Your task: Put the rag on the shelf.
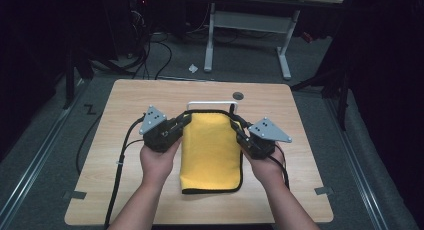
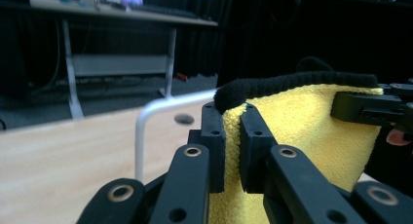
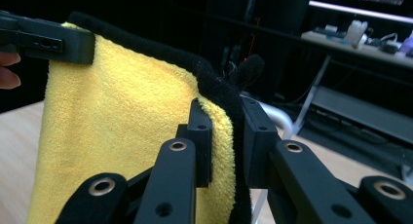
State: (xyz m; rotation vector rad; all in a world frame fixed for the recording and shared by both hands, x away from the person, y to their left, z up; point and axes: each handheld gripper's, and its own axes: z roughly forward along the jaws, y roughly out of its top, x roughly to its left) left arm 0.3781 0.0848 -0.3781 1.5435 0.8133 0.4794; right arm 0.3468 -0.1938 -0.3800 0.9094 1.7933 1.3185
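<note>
Yellow cloth [image 1: 211, 152] with black piping hangs between the two grippers over the wooden bench [image 1: 125, 97]. High view: left gripper [image 1: 184, 121] pinches the cloth's upper left corner, right gripper [image 1: 237, 126] the upper right corner; the top edge sags a little between them. The lower edge rests folded on the bench near the person's wrists. A white wire rack [image 1: 212, 104] stands just behind the cloth.

Left gripper view: jaws clamped on the cloth [image 2: 311, 131] right under its black edge; the fabric runs away to the right, where the right gripper [image 2: 370, 109] holds the far corner. The rack's [image 2: 160, 107] bar shows just left of the jaws.

Right gripper view: jaws clamped on the cloth's [image 3: 131, 121] black-piped side edge, the yellow face spreading left toward the left gripper [image 3: 46, 41], which bites the opposite top corner.
</note>
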